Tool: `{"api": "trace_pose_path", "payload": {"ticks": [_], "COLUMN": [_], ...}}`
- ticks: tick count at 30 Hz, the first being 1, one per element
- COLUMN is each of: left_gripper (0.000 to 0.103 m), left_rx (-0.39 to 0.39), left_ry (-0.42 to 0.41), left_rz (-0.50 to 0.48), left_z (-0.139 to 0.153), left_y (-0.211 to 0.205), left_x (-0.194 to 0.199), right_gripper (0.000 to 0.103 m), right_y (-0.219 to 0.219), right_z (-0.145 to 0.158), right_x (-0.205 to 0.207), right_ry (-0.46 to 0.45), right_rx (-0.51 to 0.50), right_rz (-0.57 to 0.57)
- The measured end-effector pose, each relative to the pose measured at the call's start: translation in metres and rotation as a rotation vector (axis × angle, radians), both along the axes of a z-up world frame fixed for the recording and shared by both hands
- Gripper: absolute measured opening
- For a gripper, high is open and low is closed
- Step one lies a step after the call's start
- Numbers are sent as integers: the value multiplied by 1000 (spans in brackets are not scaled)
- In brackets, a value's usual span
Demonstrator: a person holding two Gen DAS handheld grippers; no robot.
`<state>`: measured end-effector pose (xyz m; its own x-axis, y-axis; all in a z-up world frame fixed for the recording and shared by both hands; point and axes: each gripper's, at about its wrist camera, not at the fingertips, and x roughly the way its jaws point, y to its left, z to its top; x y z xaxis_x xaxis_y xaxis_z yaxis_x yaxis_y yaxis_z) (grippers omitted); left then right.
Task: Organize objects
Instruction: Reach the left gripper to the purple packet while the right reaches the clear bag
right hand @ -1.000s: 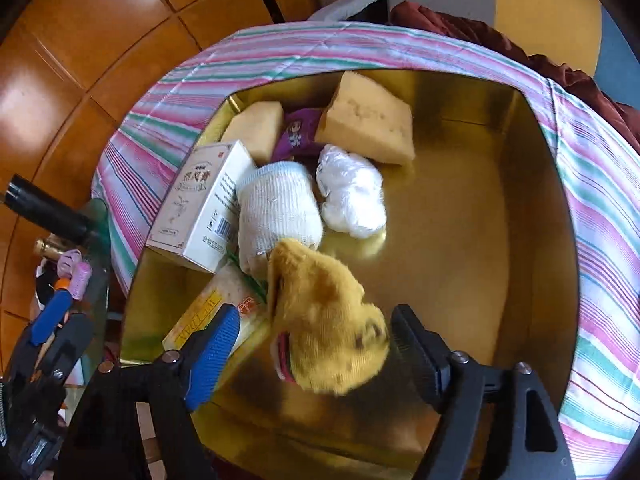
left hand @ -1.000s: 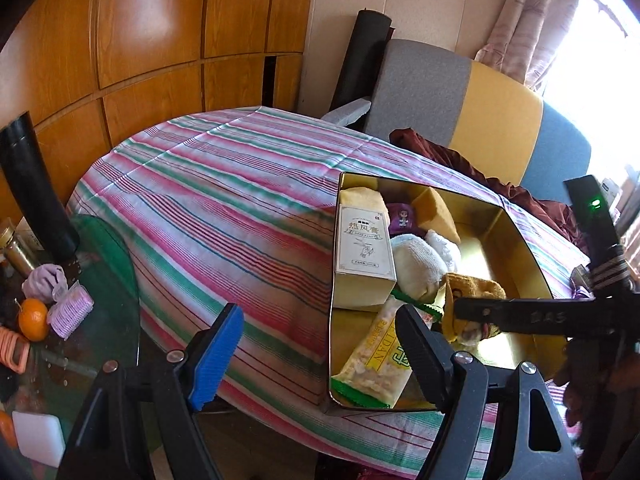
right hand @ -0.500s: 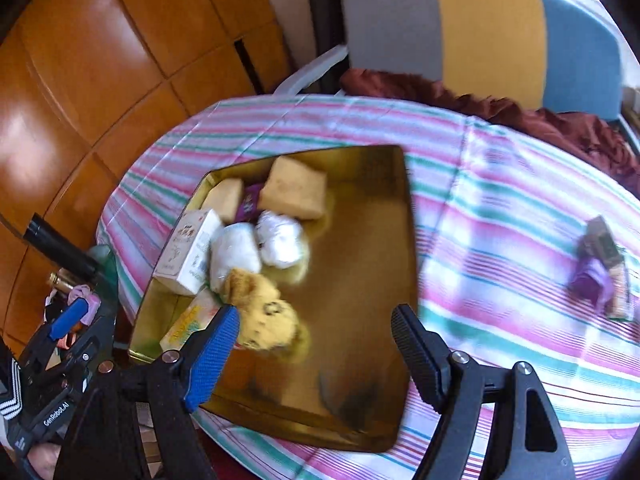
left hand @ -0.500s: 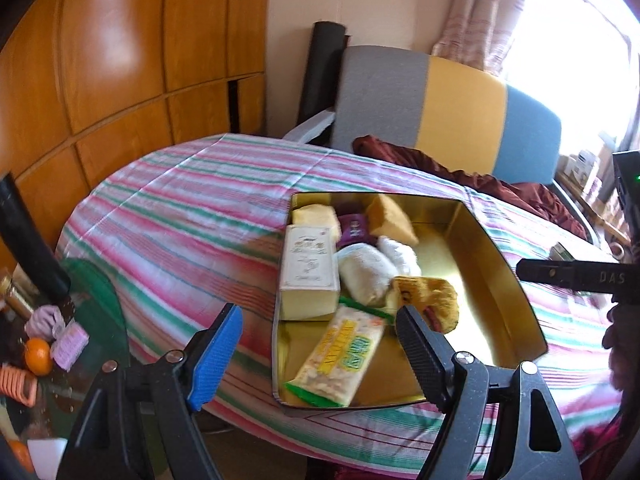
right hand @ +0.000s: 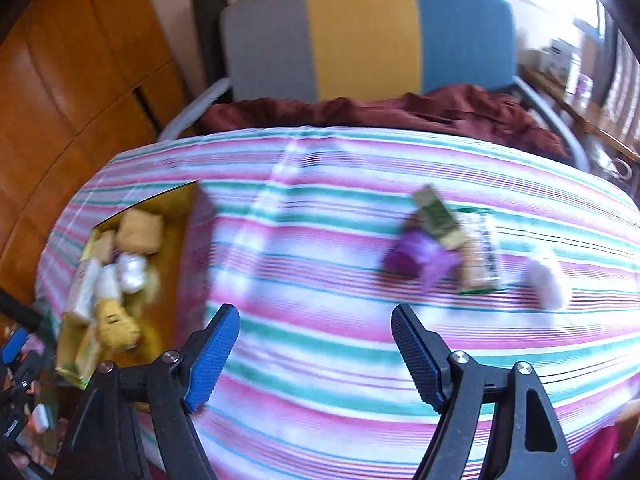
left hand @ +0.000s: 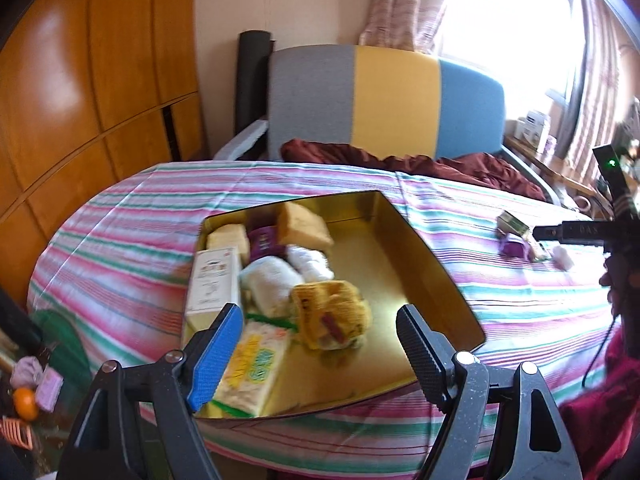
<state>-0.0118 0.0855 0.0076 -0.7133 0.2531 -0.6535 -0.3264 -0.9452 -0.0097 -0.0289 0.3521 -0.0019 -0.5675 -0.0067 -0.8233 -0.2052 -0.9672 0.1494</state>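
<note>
With several items sitting in the gold tin (left hand: 424,264) near the bench's left edge, both the left hand-held gripper (left hand: 320,354) and the right hand-held gripper (right hand: 314,354) are standing apart and empty, the right facing the purple item (right hand: 416,258) near the right edge, probably next for grasping.

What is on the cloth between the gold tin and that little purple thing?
Nothing: in the right wrist view, only bare striped tablecloth lies between the gold tin and the purple item.
</note>
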Motion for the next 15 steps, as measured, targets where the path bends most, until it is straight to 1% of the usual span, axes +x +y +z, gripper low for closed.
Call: {"api": "trace_pose_path", "payload": {"ticks": [2, 6, 9, 11, 12, 13, 14, 15], "left_gripper": [83, 83, 83, 83, 83, 83, 83, 83], "left_rx": [-8, -25, -40, -42, -43, -41, -34, -29], "left_ry": [5, 8, -5, -22, -31, -42, -59, -70], "left_rz": [-26, -77, -107, -125, -132, -143, -159, -174], "left_z": [2, 4, 4, 3, 3, 1, 0, -2], "left_y": [12, 36, 55, 68, 74, 80, 88, 95], "left_x": [1, -1, -3, -7, -9, -12, -14, -15], "right_gripper": [80, 80, 80, 80, 80, 80, 80, 80], "right_y": [29, 89, 133, 161, 174, 188, 197, 204], "right_z": [1, -1, -13, -25, -31, -34, -32, -28], "right_x": [3, 11, 18, 27, 33, 38, 45, 53], "right_ry": [3, 19, 28, 32, 27, 23, 56, 96], "right_rx": [29, 96, 109, 85, 50, -17, -78, -108], "right_rz": [-56, -201, -324, -418, -474, -533, -574, -607]}}
